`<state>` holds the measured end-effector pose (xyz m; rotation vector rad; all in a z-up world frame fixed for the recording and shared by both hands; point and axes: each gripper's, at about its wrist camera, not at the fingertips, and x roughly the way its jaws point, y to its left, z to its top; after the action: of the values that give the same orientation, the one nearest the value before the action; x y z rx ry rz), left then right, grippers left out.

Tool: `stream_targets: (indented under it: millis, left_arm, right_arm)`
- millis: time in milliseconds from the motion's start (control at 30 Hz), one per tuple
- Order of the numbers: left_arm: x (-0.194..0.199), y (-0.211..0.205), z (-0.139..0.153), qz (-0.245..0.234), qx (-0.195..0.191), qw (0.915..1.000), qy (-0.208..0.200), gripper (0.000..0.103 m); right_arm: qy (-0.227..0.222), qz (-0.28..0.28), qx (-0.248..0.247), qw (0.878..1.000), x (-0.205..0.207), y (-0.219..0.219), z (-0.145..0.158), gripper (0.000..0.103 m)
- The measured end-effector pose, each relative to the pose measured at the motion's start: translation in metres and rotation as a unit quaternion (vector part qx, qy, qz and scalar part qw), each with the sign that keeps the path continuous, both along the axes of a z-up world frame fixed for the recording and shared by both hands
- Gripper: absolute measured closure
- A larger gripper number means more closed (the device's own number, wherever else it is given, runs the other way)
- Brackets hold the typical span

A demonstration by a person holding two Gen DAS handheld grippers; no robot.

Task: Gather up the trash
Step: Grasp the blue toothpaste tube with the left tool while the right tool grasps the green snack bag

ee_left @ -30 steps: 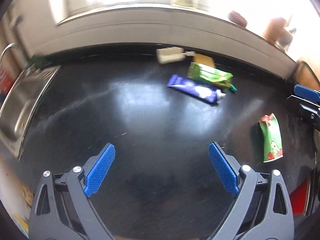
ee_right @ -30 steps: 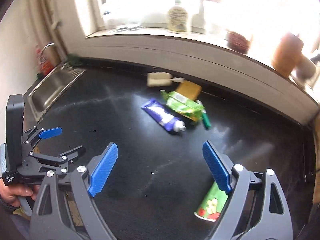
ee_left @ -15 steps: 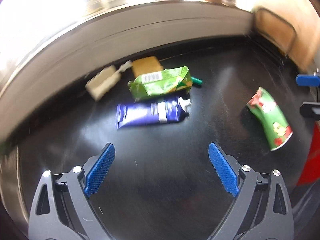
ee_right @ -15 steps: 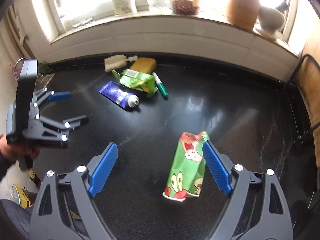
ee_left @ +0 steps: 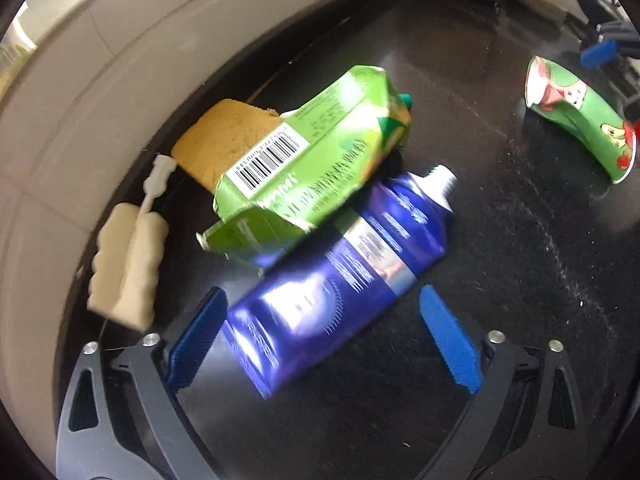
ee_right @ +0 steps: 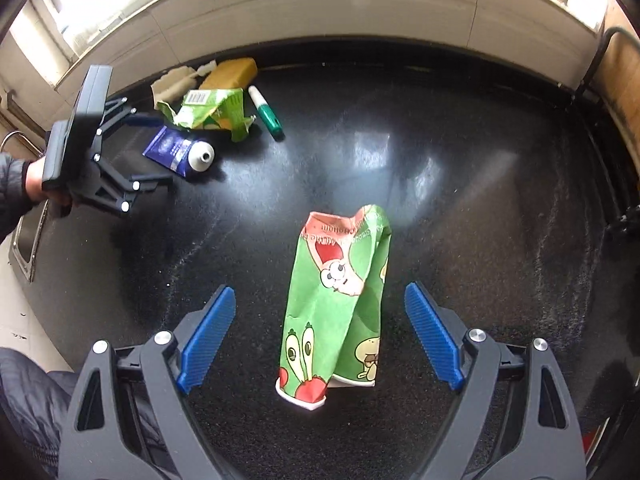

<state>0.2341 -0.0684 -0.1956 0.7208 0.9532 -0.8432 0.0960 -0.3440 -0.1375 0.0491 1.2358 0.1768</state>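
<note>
While both grippers are held low over the black counter (ee_right: pixel 460 168), each is lined up on a different piece of trash. The left gripper (ee_left: pixel 320 344) is spread wide, and the flat end of the blue tube (ee_left: pixel 340 276) lies between its fingers without being pinched; no contact with the pads can be confirmed. The tube's long axis runs away from the fingers and slants to the right, its white nozzle at the far end, so the closing line crosses the tube at an angle. A crushed green carton (ee_left: pixel 316 152) rests partly on the tube's far half, with a yellow sponge (ee_left: pixel 224 136) behind it, a pale scrubber (ee_left: pixel 124 268) to the left and a green marker (ee_right: pixel 266 112) beside the carton.

The right gripper (ee_right: pixel 320 340) is likewise spread wide, nothing gripped. The flattened green paper cup (ee_right: pixel 340 304) lies between its fingers, clear of both, its long axis pointing almost straight ahead, its rim nearest the camera. That cup is well apart from the pile and much nearer the right gripper; the tube is nearer the left.

No bin or bag can be identified in either view. A sink edge (ee_right: pixel 24 240) is seen at the far left, its contents hidden. A squeeze across each short axis is judged the likely next need.
</note>
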Motion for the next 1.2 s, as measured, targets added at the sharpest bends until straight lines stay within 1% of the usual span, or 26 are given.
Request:
stream_targets:
  millis: [133,200,233,367,433,500,533,667,733,767,800,833,867,900,933,1067,1133,1200]
  left_arm:
    - [0.013,0.000,-0.003,-0.020,-0.020,0.9991,0.031,0.007]
    - [0.010,0.002,-0.005,-0.015,-0.029,0.9978,0.058,0.007]
    - [0.002,0.004,-0.005,-0.011,-0.034,0.9973,0.064,0.007]
    - [-0.047,-0.001,-0.008,-0.033,-0.038,0.9969,0.060,0.006]
    - [-0.065,-0.010,-0.008,-0.018,-0.040,0.9973,0.059,0.006]
    - [-0.075,-0.020,-0.008,0.010,-0.042,0.9977,0.053,0.007]
    - [-0.075,-0.027,-0.008,0.030,-0.043,0.9974,0.049,0.007]
    - [-0.056,-0.054,-0.010,0.063,-0.053,0.9956,0.045,0.006]
    - [-0.052,-0.062,-0.009,0.069,-0.055,0.9951,0.045,0.006]
    - [-0.051,-0.064,-0.009,0.070,-0.056,0.9950,0.044,0.007]
    - [-0.050,-0.066,-0.009,0.072,-0.056,0.9949,0.043,0.007]
    - [-0.053,-0.066,-0.007,0.074,-0.056,0.9947,0.043,0.011]
    - [-0.055,-0.066,-0.006,0.073,-0.059,0.9947,0.041,0.021]
    - [-0.059,-0.064,-0.004,0.073,-0.062,0.9948,0.035,0.028]
    - [-0.063,-0.065,0.000,0.074,-0.066,0.9946,0.029,0.049]
    - [-0.073,-0.065,0.003,0.096,-0.049,0.9938,0.029,0.051]
    - [-0.074,-0.064,0.005,0.127,-0.050,0.9901,0.034,0.051]
    - [-0.076,-0.063,0.014,0.155,-0.061,0.9854,0.035,0.051]
  right_arm:
    - [0.018,-0.003,0.002,1.000,0.008,-0.003,-0.011,0.019]
    - [0.022,0.000,0.001,1.000,0.009,-0.004,-0.014,0.019]
    - [0.026,0.002,0.001,1.000,0.010,-0.003,-0.016,0.019]
    - [0.033,0.004,-0.001,0.999,0.012,-0.003,-0.022,0.019]
    - [0.033,0.004,-0.004,0.999,0.012,-0.003,-0.025,0.019]
    - [0.036,0.003,-0.008,0.999,0.013,-0.002,-0.030,0.019]
    - [0.035,0.003,-0.006,0.999,0.013,-0.001,-0.031,0.019]
    - [0.032,0.004,-0.010,0.999,0.013,0.002,-0.038,0.020]
    - [0.036,0.000,-0.014,0.999,0.014,0.003,-0.044,0.027]
    - [0.039,-0.002,-0.017,0.999,0.015,0.004,-0.048,0.036]
    - [0.044,-0.002,-0.015,0.999,0.015,0.004,-0.051,0.043]
    - [0.041,-0.003,-0.010,0.999,0.014,0.003,-0.052,0.043]
    - [0.041,-0.003,-0.008,0.999,0.013,0.003,-0.052,0.044]
    - [0.041,0.001,-0.003,0.999,0.012,0.003,-0.052,0.046]
    - [0.041,0.003,0.000,0.999,0.012,0.002,-0.052,0.046]
    - [0.042,0.000,0.013,0.999,0.011,-0.003,-0.050,0.050]
    - [0.036,0.002,0.010,0.999,0.008,-0.005,-0.046,0.051]
    - [0.025,0.007,0.008,1.000,0.005,-0.005,-0.037,0.051]
